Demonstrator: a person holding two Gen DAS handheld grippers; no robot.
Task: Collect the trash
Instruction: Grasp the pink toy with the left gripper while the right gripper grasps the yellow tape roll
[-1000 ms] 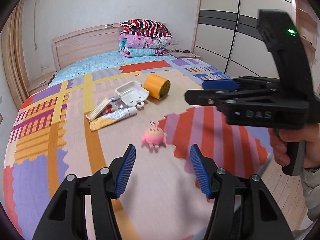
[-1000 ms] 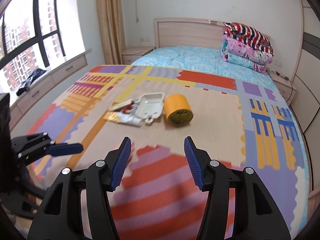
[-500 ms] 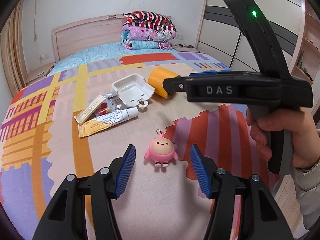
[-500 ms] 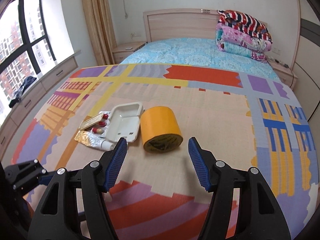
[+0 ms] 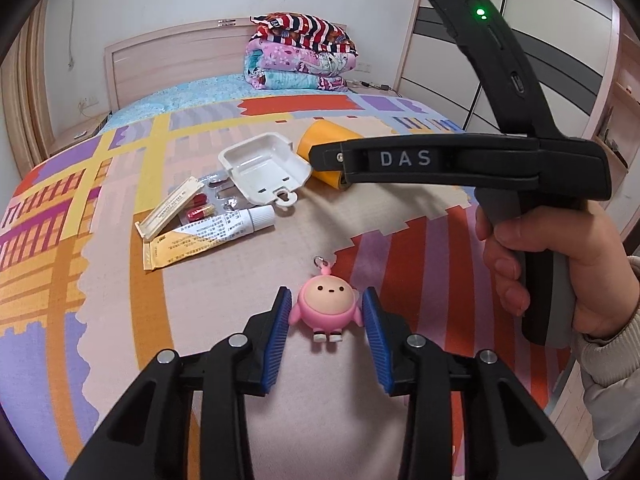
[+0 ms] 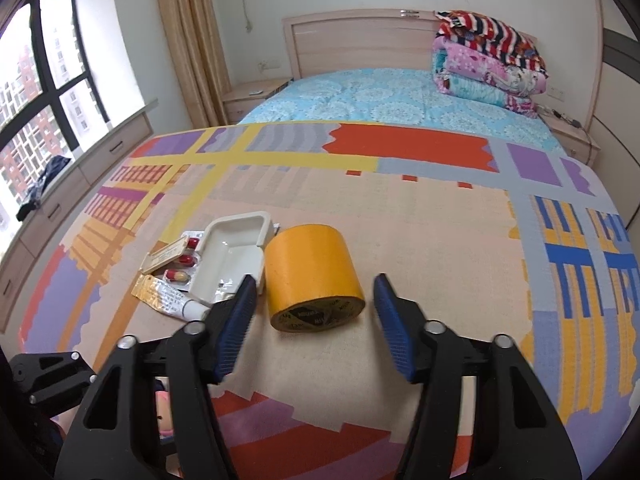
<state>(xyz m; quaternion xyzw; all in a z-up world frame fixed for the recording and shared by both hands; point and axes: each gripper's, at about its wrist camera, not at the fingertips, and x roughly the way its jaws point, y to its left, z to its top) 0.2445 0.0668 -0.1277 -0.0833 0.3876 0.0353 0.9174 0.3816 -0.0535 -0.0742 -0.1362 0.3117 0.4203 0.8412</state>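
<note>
Black gripper, blue ribbed pads, silver screws, "DAS" lettering, grey sleeve

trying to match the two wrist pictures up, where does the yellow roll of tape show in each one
Left wrist view: the yellow roll of tape lies upper centre, mostly hidden behind the black right claw, just right of the white plastic tray.
Right wrist view: the roll lies centre, ahead of the open right claw, again just right of the tray.
Shared landmark: the stack of folded blankets by the headboard.
</note>
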